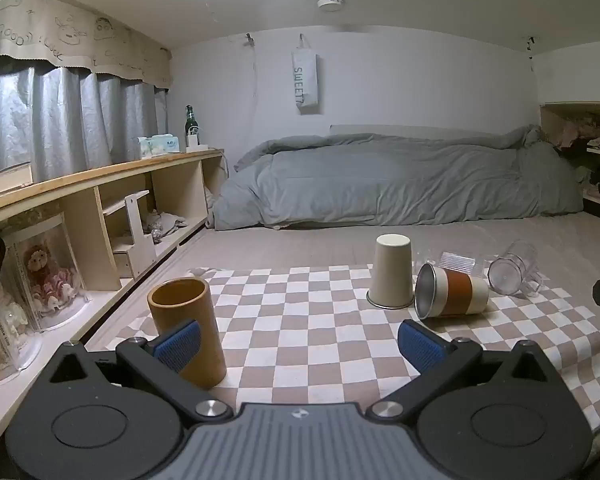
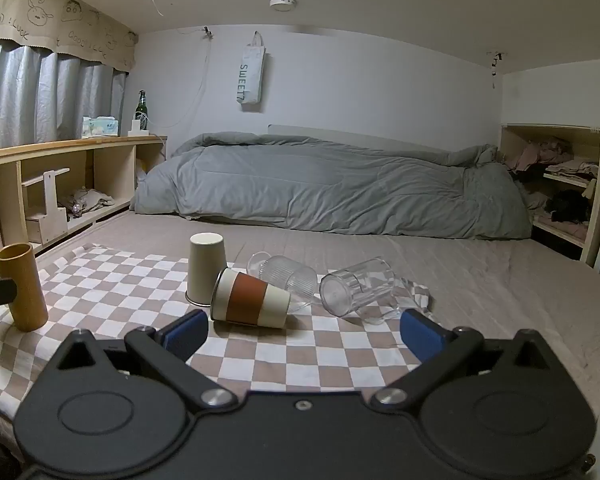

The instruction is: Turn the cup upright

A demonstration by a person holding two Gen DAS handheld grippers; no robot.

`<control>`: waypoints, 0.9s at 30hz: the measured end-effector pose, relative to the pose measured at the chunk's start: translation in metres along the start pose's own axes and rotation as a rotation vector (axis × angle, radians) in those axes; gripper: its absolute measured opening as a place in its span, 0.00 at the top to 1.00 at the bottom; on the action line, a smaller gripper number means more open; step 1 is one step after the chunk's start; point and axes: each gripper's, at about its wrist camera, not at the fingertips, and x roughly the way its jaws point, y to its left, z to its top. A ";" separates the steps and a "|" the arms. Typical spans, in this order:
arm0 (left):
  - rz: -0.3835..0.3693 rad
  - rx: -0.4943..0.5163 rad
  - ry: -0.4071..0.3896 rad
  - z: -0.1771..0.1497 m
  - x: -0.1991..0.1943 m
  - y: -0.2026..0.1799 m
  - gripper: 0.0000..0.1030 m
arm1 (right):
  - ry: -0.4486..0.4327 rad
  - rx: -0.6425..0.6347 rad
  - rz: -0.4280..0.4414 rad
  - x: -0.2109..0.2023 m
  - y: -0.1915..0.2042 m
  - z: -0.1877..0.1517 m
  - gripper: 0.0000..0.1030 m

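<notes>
A checkered cloth (image 1: pixel 300 320) (image 2: pixel 300 352) holds several cups. A bamboo cup (image 1: pixel 188 330) (image 2: pixel 22 286) stands upright at the left. A cream cup (image 1: pixel 392 272) (image 2: pixel 206 266) stands upside down. A cream cup with a brown band (image 1: pixel 452 290) (image 2: pixel 252 298) lies on its side. Two clear cups lie on their sides, a ribbed glass (image 2: pixel 288 278) (image 1: pixel 456 262) and a clear mug (image 1: pixel 514 268) (image 2: pixel 356 288). My left gripper (image 1: pixel 298 344) is open, its left pad (image 1: pixel 180 344) in front of the bamboo cup. My right gripper (image 2: pixel 302 332) is open and empty, just before the banded cup.
A grey duvet (image 1: pixel 400 180) (image 2: pixel 340 192) lies across the back of the mattress. A wooden shelf unit (image 1: pixel 100 208) (image 2: pixel 60 184) runs along the left with a bottle (image 1: pixel 191 122) on top. More shelves with clothes (image 2: pixel 560 184) stand at the right.
</notes>
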 end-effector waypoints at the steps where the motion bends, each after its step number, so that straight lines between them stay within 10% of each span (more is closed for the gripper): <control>1: 0.000 -0.001 0.000 0.000 -0.001 0.000 0.00 | 0.000 0.001 0.000 0.000 0.000 0.000 0.00; 27: -0.003 -0.001 0.013 0.000 0.001 0.000 0.00 | 0.004 -0.006 -0.001 -0.002 0.000 0.001 0.00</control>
